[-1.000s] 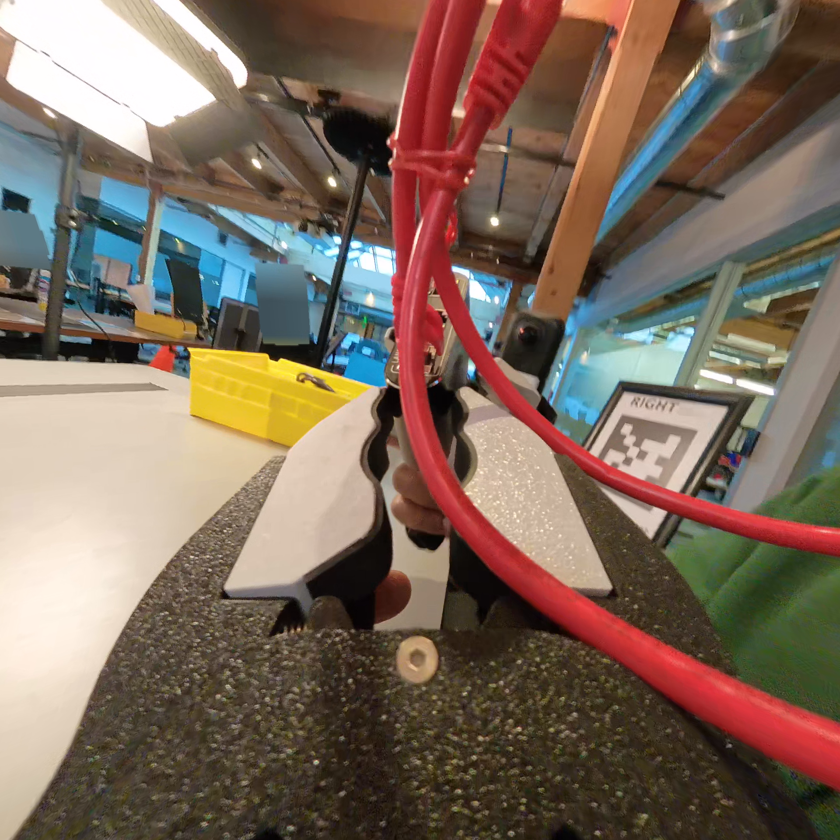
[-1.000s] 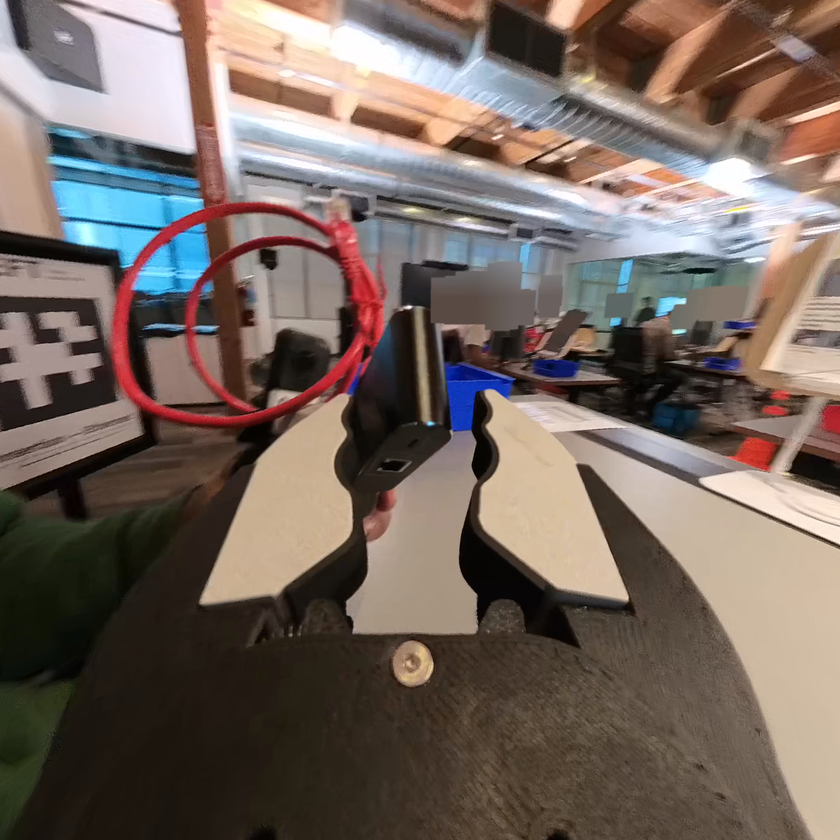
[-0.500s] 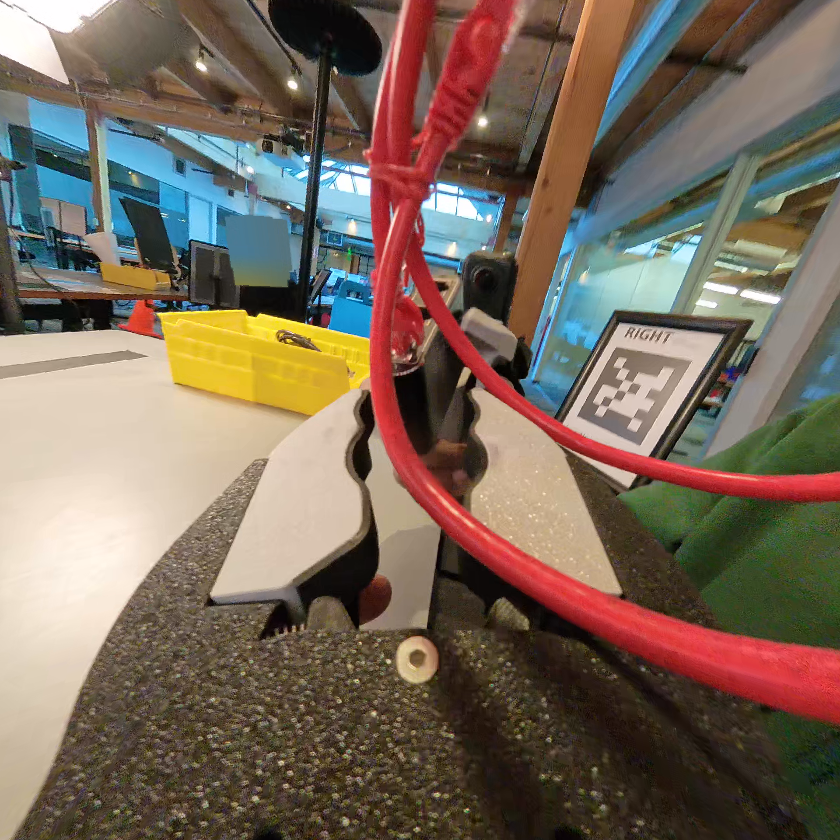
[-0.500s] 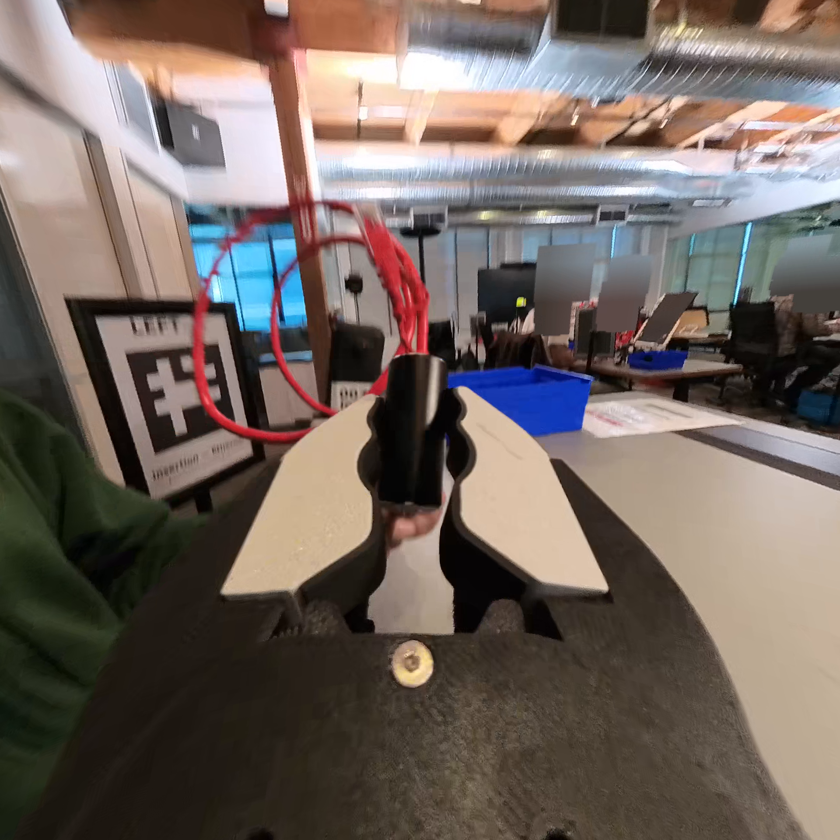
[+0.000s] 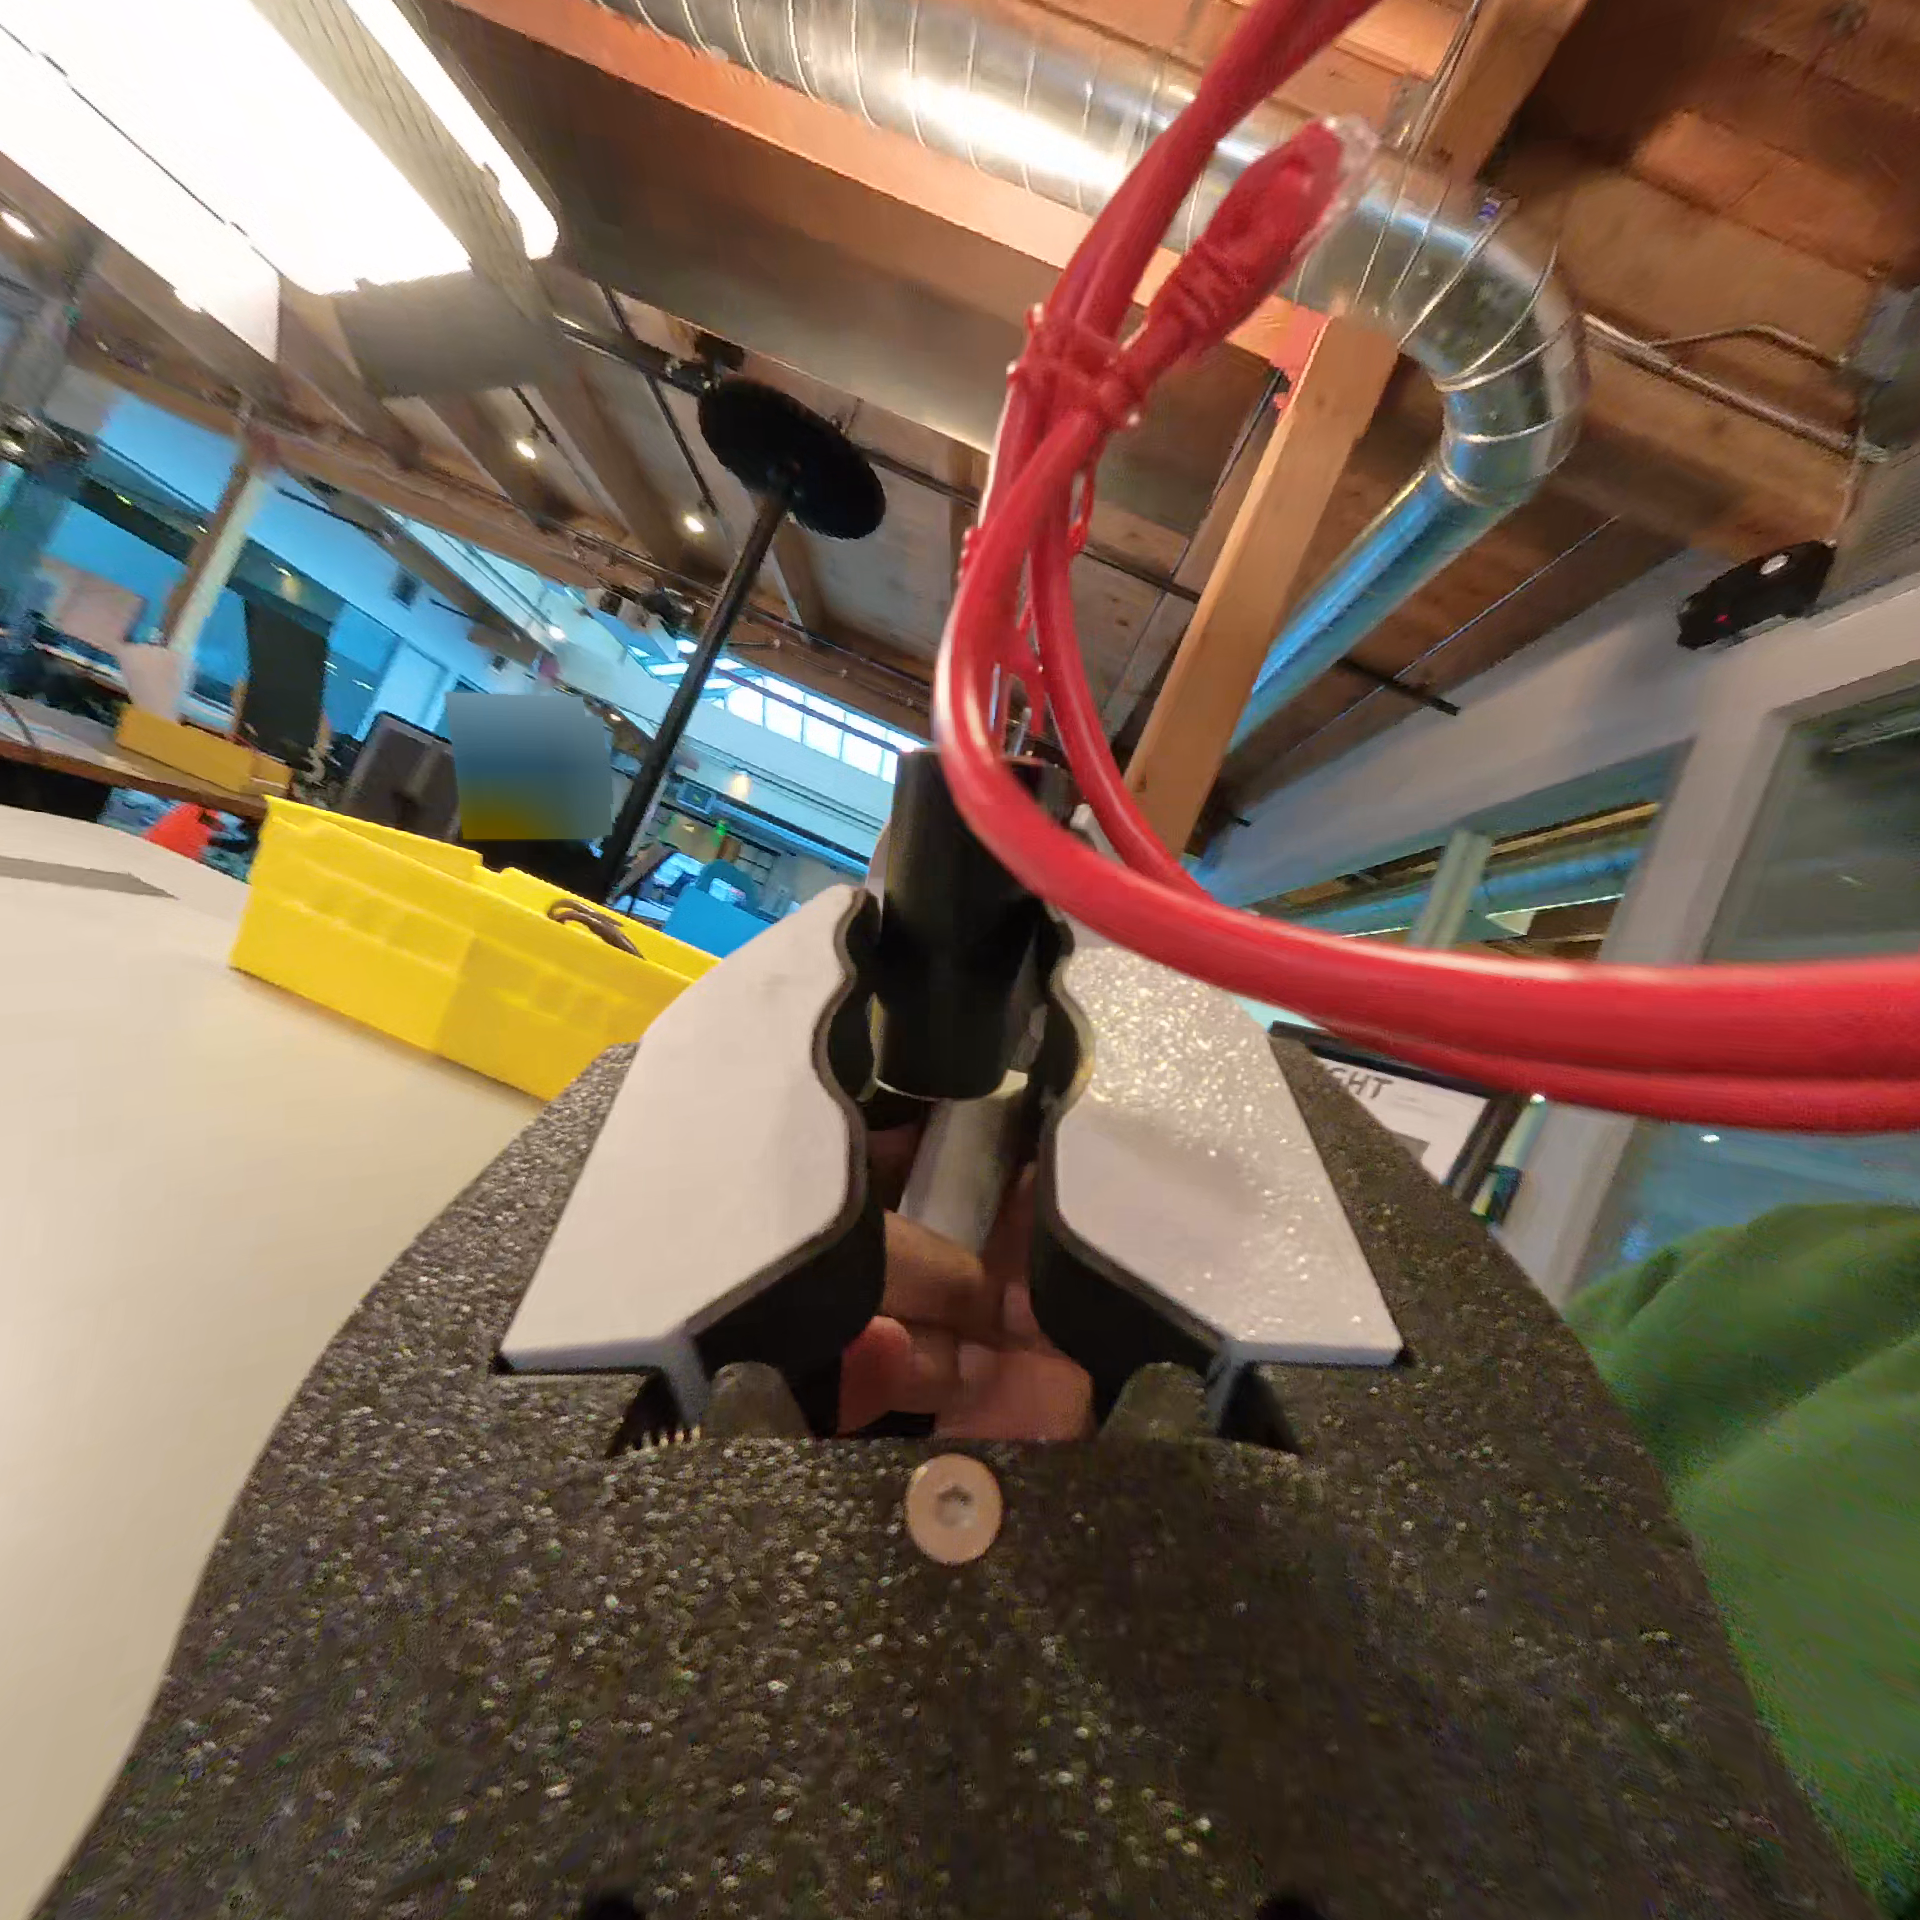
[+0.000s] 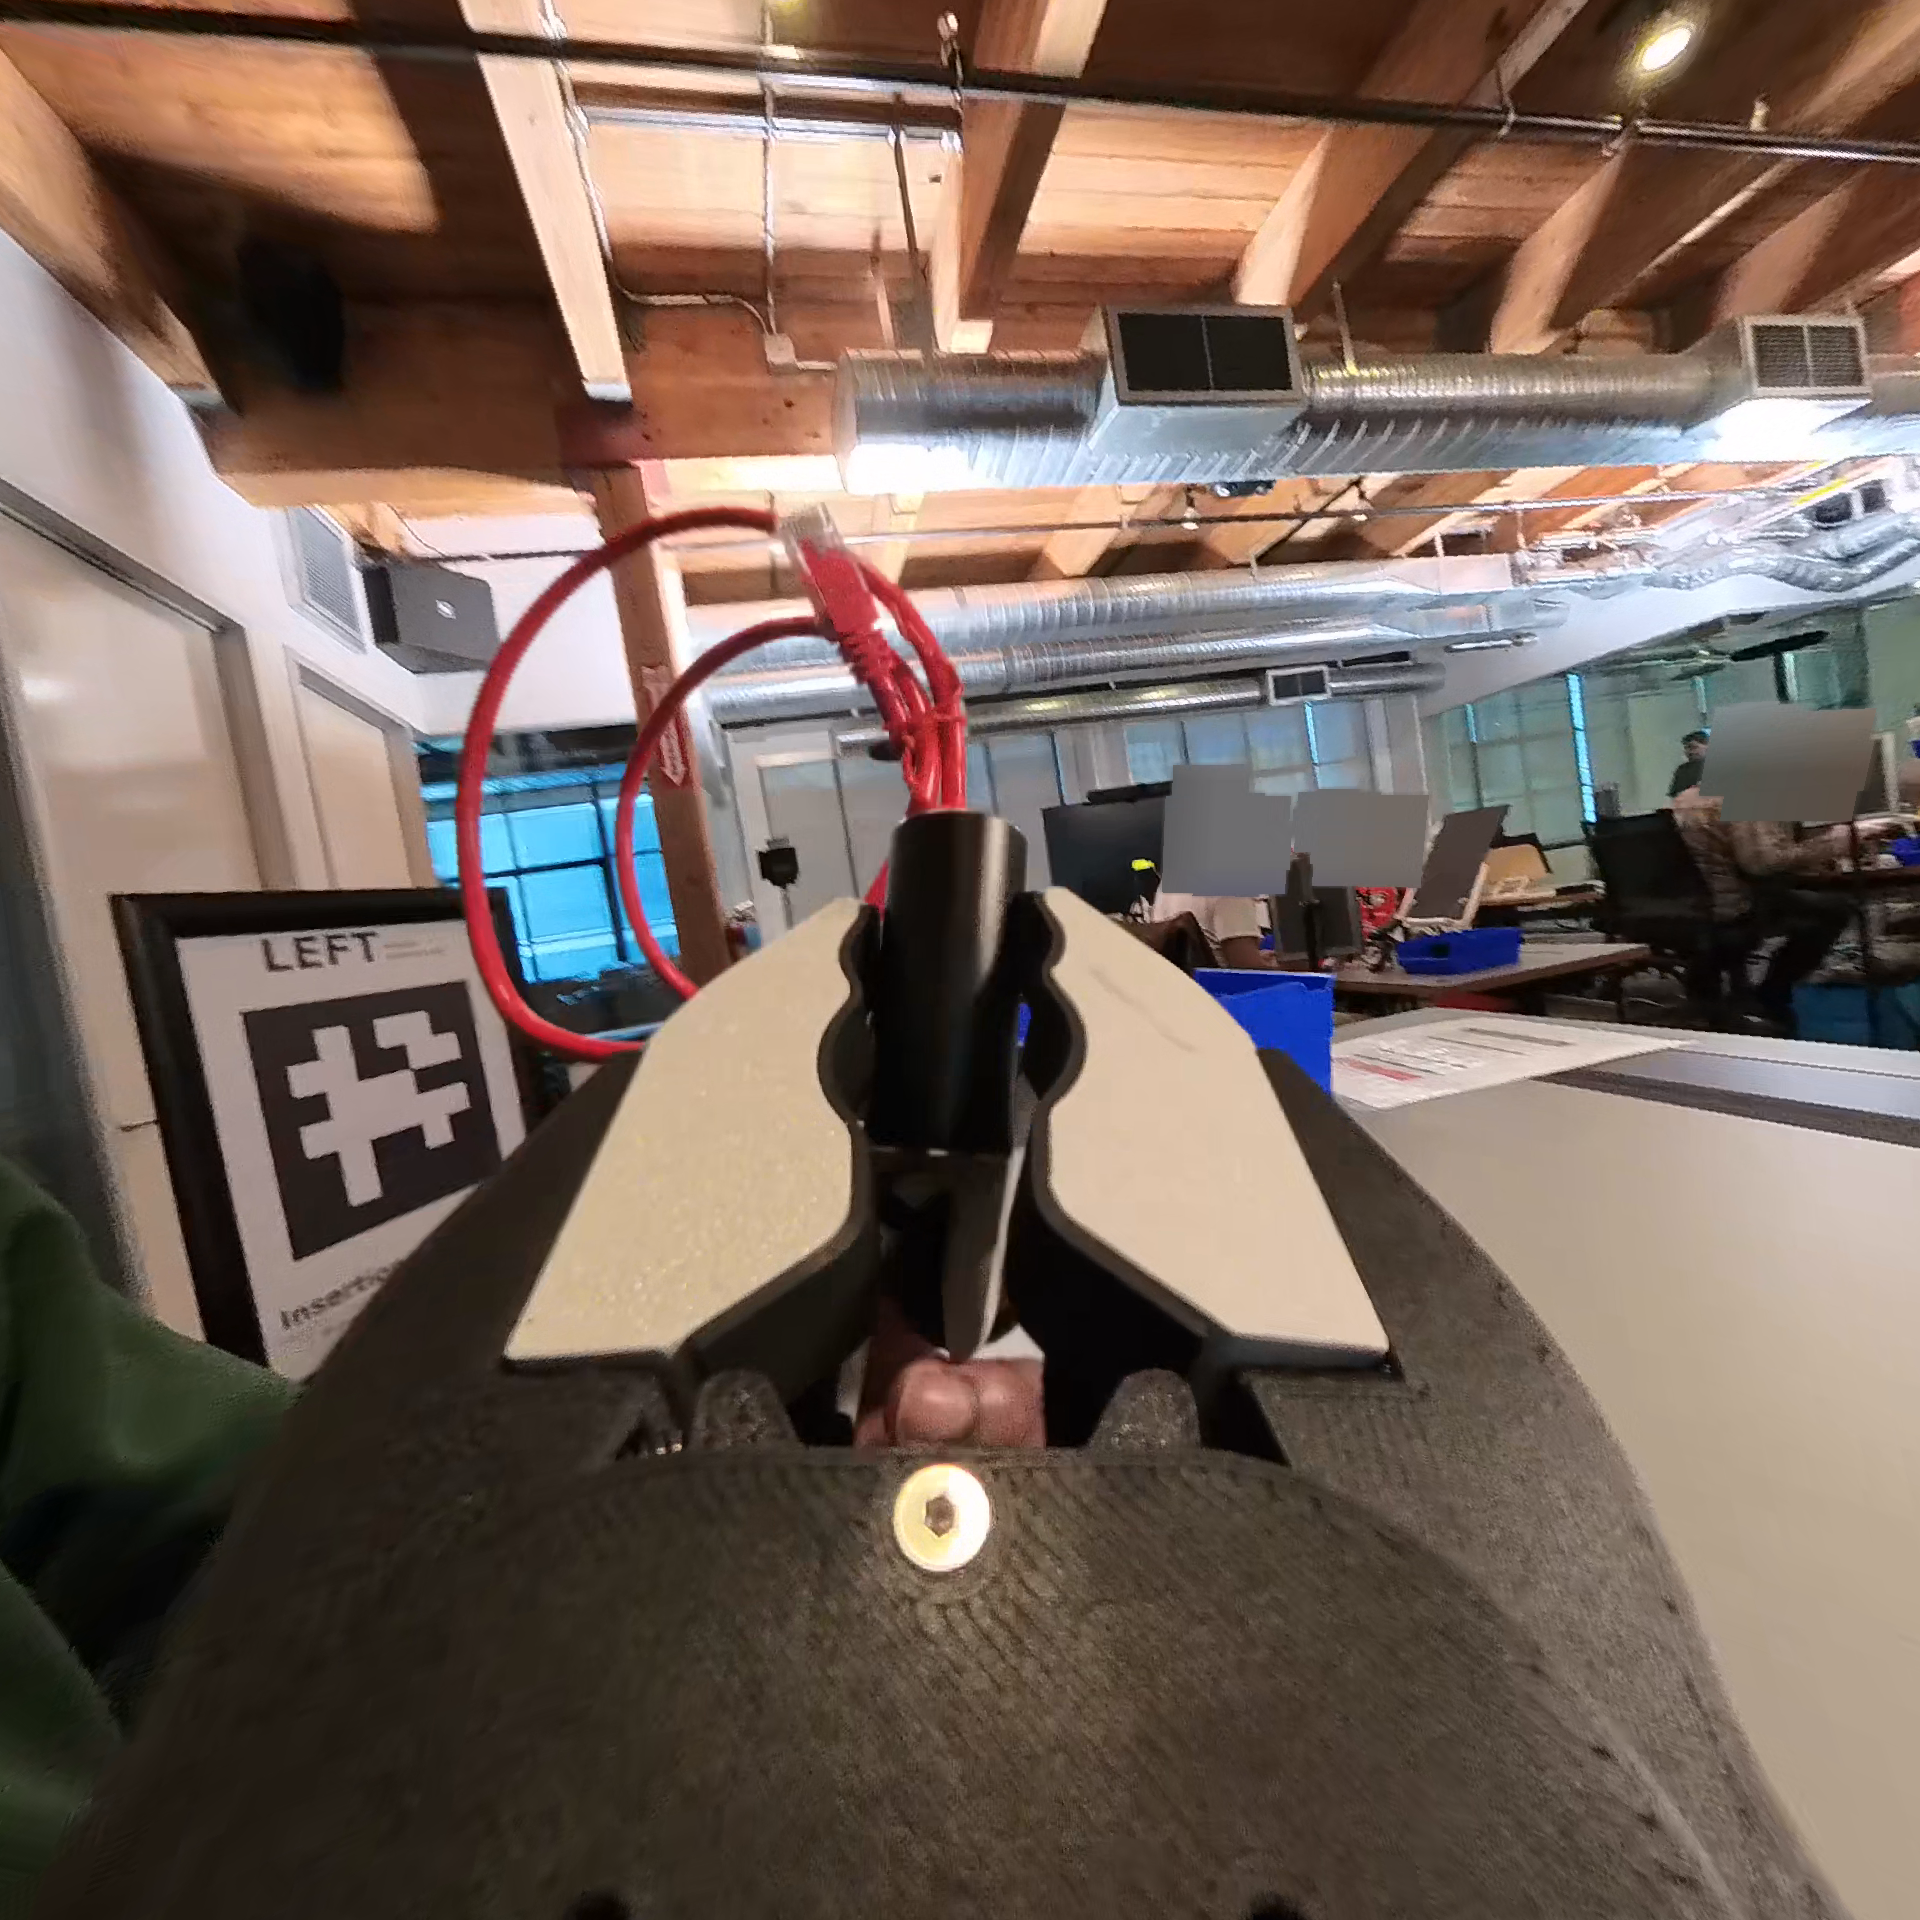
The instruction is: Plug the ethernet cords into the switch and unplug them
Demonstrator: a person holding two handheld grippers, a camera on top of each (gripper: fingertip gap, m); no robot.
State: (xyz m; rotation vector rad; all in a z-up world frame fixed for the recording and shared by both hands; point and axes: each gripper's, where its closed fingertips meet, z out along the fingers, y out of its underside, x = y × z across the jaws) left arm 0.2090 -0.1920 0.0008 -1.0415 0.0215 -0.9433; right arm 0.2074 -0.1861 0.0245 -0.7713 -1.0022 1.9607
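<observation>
A small black switch (image 5: pixel 945 966) is held up in the air, and both grippers close on it from opposite sides. My left gripper (image 5: pixel 956 935) is shut on it. My right gripper (image 6: pixel 951 925) is shut on it too, with the switch (image 6: pixel 945 997) end-on between its fingers. A bundled red ethernet cord (image 5: pixel 1455 1008) loops up from the switch's top. Its free clear plug (image 5: pixel 1288 197) points at the ceiling. The cord (image 6: pixel 488 810) and its free plug (image 6: pixel 831 566) also show in the right wrist view. The switch ports are hidden.
A grey table (image 5: pixel 156 1195) carries a yellow bin (image 5: pixel 416 966), a blue bin (image 6: pixel 1268 1018) and a paper sheet (image 6: pixel 1475 1049). A framed marker sign (image 6: pixel 353 1091) stands at the table edge. A green sleeve (image 5: pixel 1766 1403) is close by. A black stand pole (image 5: pixel 717 665) rises behind. Left and right tips are no more than a few centimetres apart.
My right gripper was open around the switch and has shut on it. Both grippers have tilted upward, and the cord loop has swung to the right in the left wrist view.
</observation>
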